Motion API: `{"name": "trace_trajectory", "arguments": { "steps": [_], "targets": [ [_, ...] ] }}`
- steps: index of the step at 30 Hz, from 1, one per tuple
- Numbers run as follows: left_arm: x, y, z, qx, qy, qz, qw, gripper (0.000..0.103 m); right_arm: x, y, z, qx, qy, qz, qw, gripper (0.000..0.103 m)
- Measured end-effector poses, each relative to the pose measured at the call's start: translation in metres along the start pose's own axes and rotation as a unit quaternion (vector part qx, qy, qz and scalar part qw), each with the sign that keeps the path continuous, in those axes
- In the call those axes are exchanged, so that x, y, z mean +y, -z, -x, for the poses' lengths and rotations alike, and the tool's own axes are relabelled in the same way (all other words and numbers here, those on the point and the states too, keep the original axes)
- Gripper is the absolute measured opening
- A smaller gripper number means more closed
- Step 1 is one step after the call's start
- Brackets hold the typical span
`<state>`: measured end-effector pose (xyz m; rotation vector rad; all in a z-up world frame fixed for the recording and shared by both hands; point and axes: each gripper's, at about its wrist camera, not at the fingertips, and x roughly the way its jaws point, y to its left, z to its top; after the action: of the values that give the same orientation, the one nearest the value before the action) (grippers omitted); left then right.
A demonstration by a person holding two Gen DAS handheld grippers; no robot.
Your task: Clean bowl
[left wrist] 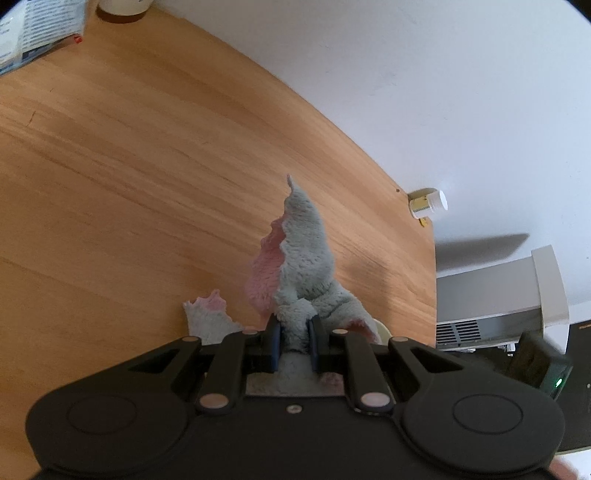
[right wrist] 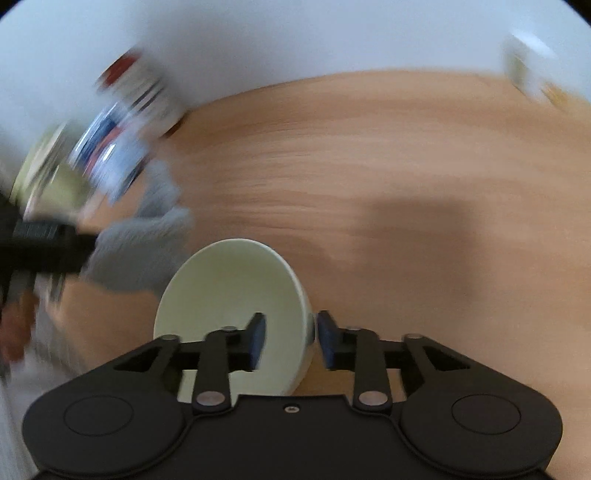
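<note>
The left gripper (left wrist: pixel 294 341) is clenched on a fluffy grey cloth with a pink underside (left wrist: pixel 306 258), which stands up in a peak at the lower middle of the left wrist view. The right gripper (right wrist: pixel 290 341) pinches the wall of a pale, round ceramic bowl (right wrist: pixel 229 291): one blue pad (right wrist: pixel 258 343) sits inside the rim, the other just outside, at the lower middle of the right wrist view. The bowl is tipped on its side with its opening turned toward the left of the frame, where the same grey cloth (right wrist: pixel 140 247) and the black left gripper show, blurred.

Judging from this, both tools are in hand and the bowl is presented for wiping, but the cloth appears just beside the rim, not inside. The wiping itself seems still ahead or only starting. The bowl's inside looks plain and pale; whether any dirt is left I cannot tell.

The surface is a light wooden tabletop (left wrist: pixel 147 166) against a white wall (left wrist: pixel 443 92). A printed paper package (left wrist: pixel 33 33) lies at the upper left of the left wrist view, a small white-capped bottle (left wrist: pixel 428 203) stands at the table's far edge on the right, and a grey-white appliance (left wrist: pixel 498 299) sits beyond that edge. The right wrist view is heavily motion-blurred, so the items at its upper left cannot be identified.
</note>
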<state>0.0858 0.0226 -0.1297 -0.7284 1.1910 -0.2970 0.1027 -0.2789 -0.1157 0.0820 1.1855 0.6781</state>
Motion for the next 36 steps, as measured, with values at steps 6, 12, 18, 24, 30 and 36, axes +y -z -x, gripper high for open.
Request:
{"name": "trace_trajectory", "arguments": {
  "steps": [6, 12, 18, 24, 30, 36],
  "targets": [
    [0.000, 0.001, 0.005, -0.004, -0.003, 0.005, 1.0000, 0.014, 0.008, -0.050, -0.028, 0.104, -0.035, 0.179, 0.978, 0.051],
    [0.000, -0.003, 0.010, -0.008, -0.008, -0.003, 0.9999, 0.014, 0.013, -0.070, -0.053, 0.165, -0.075, 0.246, 0.952, 0.051],
    [0.001, -0.004, 0.010, -0.008, -0.018, -0.004, 0.9998, 0.014, 0.022, -0.072, -0.075, 0.220, -0.112, 0.286, 0.926, 0.050],
    [-0.004, -0.002, 0.009, -0.007, -0.024, -0.007, 0.9997, 0.014, 0.014, -0.077, -0.088, 0.254, -0.154, 0.252, 0.921, 0.038],
    [-0.007, -0.001, 0.002, -0.004, -0.025, -0.004, 0.9997, 0.014, 0.009, -0.075, -0.089, 0.243, -0.144, 0.248, 0.927, 0.020],
    [-0.010, -0.004, -0.005, -0.002, -0.020, -0.006, 0.9998, 0.014, 0.009, -0.059, -0.069, 0.186, -0.108, 0.226, 0.950, 0.013]
  ]
}}
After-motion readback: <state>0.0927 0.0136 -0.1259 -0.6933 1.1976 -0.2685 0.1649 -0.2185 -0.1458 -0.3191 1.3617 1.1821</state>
